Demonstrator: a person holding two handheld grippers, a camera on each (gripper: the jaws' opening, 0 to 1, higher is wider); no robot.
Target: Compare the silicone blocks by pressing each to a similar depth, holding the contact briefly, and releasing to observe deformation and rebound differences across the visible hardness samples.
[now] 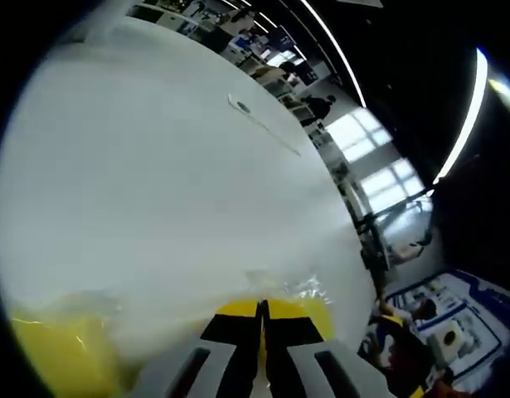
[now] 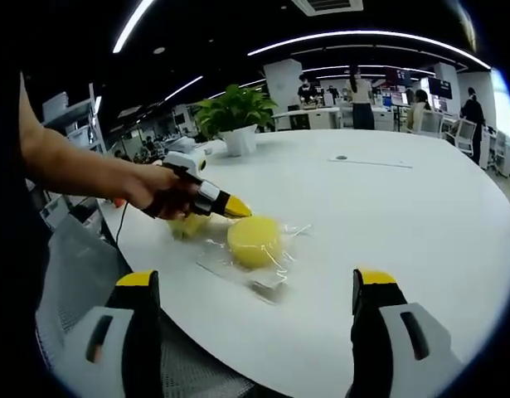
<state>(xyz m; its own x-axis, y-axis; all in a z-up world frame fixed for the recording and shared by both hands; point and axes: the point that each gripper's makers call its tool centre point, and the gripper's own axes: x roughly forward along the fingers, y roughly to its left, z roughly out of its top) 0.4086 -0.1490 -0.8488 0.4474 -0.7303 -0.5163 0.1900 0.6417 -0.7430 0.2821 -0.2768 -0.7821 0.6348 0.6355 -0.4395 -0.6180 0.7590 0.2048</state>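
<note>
Pressing at the edge of a round yellow silicone block (image 2: 254, 241), the left tongs (image 2: 238, 207) come in from the left with their yellow-tipped jaws closed together, held in a person's hand (image 2: 159, 192). The block lies in a clear wrapper (image 2: 263, 274) near the left, near edge of the white surface (image 2: 404, 224). A 2nd yellowish sample (image 2: 188, 225) sits just behind the hand, partly hidden. In the left gripper view those same tongs (image 1: 261, 308) show both jaws shut against each other, their tips touching crinkled clear film (image 1: 288, 282) with yellow beneath, and another yellow mass (image 1: 60, 352) at the lower left.

The right tongs (image 2: 255, 286) hang back on the near side, jaws wide apart and holding nothing.

Judging by this, 1 sample seems to be at the press or hold stage; whether it has dented is too small to tell. The release and the other sample likely remain.

A potted plant (image 2: 235, 116) stands far across the surface.
</note>
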